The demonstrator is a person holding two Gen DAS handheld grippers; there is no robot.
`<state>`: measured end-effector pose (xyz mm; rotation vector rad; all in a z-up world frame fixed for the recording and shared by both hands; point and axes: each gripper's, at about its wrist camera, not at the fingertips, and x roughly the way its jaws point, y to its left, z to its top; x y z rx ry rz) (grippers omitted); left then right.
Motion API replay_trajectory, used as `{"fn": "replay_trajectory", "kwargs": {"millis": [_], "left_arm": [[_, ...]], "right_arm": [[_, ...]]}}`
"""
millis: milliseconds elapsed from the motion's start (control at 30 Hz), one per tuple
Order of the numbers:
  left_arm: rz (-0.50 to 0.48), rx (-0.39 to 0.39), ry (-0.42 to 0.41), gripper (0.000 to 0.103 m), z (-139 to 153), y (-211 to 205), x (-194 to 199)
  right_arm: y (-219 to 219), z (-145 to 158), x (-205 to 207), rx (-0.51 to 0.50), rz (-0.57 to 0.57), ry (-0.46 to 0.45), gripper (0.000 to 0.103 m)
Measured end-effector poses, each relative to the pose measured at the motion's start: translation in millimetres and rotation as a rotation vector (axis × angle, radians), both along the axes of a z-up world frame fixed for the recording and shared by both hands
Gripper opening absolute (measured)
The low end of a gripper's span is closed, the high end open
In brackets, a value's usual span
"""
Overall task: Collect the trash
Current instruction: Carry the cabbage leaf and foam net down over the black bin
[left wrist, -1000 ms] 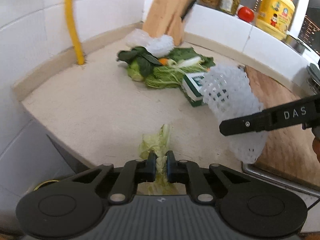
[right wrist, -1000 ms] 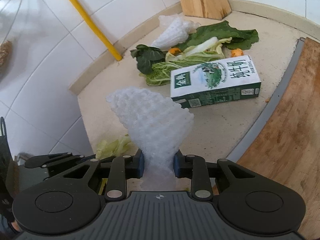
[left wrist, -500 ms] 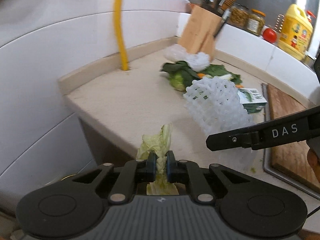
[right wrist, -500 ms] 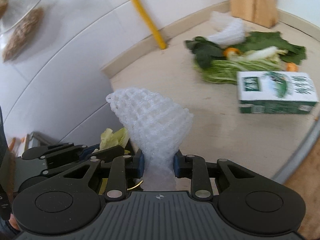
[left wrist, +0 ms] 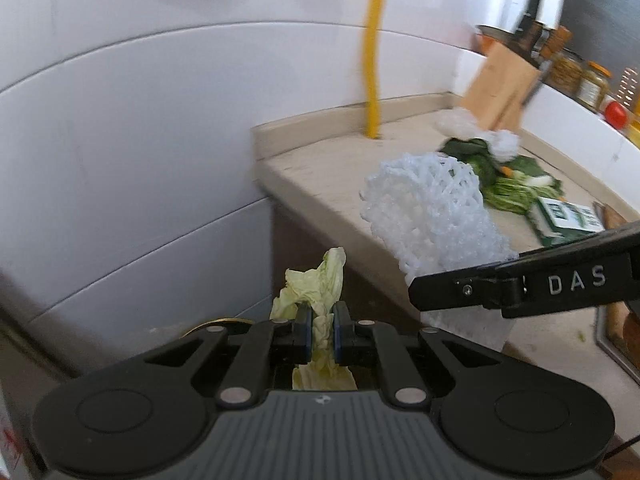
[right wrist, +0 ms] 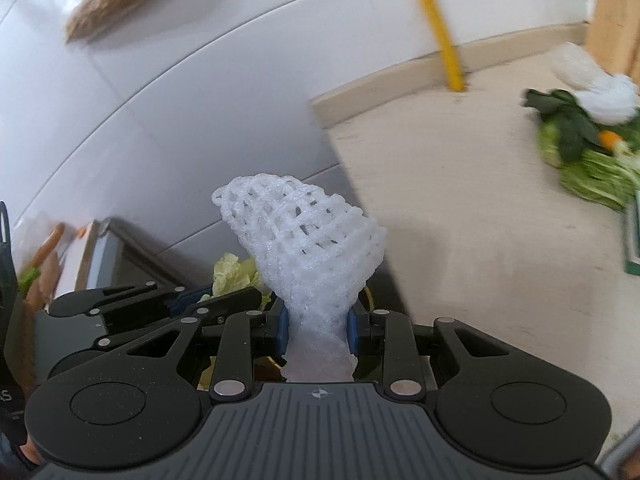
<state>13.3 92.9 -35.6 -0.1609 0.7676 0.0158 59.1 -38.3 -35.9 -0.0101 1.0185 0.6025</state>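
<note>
The left gripper (left wrist: 319, 334) is pinched tight on a pale cabbage leaf (left wrist: 316, 284), whose crumpled top stands above the blue pads while its lower end hangs below them. In this view the gripper is off the near left end of the countertop (left wrist: 332, 172), in front of the white tiled wall (left wrist: 132, 132).

Just to its right, the right gripper (right wrist: 316, 328) clamps the narrow twisted end of a white foam fruit net (right wrist: 304, 232); the net flares out into an open mesh cone above the pads. From the left wrist view the same net (left wrist: 432, 208) shows above the right gripper's black finger, hanging over the counter's near left corner. From the right wrist view the left gripper (right wrist: 224, 300) sits just left of the net, with the cabbage leaf (right wrist: 234, 274) showing behind it.

Farther right on the beige countertop lies a heap of leafy vegetable scraps (left wrist: 508, 188) with a bit of orange carrot in it, and a second white foam net (left wrist: 502, 142) at its far edge. A green and white milk carton (left wrist: 568, 218) lies on its side just near of the heap. A wooden knife block (left wrist: 502, 88) stands at the far wall behind them, and a yellow pipe (left wrist: 372, 60) runs up the wall to its left. Jars and a red tomato (left wrist: 615, 114) sit on the raised ledge at the far right, all blurred.
</note>
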Motion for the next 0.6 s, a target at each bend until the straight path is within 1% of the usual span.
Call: {"fn": "replay_trajectory", "kwargs": {"millis": [100, 267, 433, 533, 600], "left_arm": [[0.065, -0.017, 0.016, 0.006, -7.2, 13.4, -2.0], [0.151, -0.012, 0.033, 0.006, -17.6, 26.6, 0.5], [0.254, 0.004, 0.057, 0.006, -25.7, 40.9, 6.5], [0.324, -0.018, 0.085, 0.006, -35.3, 54.3, 11.6], [0.359, -0.018, 0.107, 0.006, -42.2, 59.2, 15.2]], "right_arm": [[20.0, -7.1, 1.6, -0.01, 0.035, 0.009, 0.034], [47.8, -16.3, 5.2, -0.037, 0.112, 0.03, 0.034], [72.3, -27.0, 22.8, -0.055, 0.168, 0.048, 0.034], [82.8, -34.4, 32.8, -0.069, 0.202, 0.053, 0.034], [87.8, -40.2, 38.9, -0.087, 0.217, 0.05, 0.034]]}}
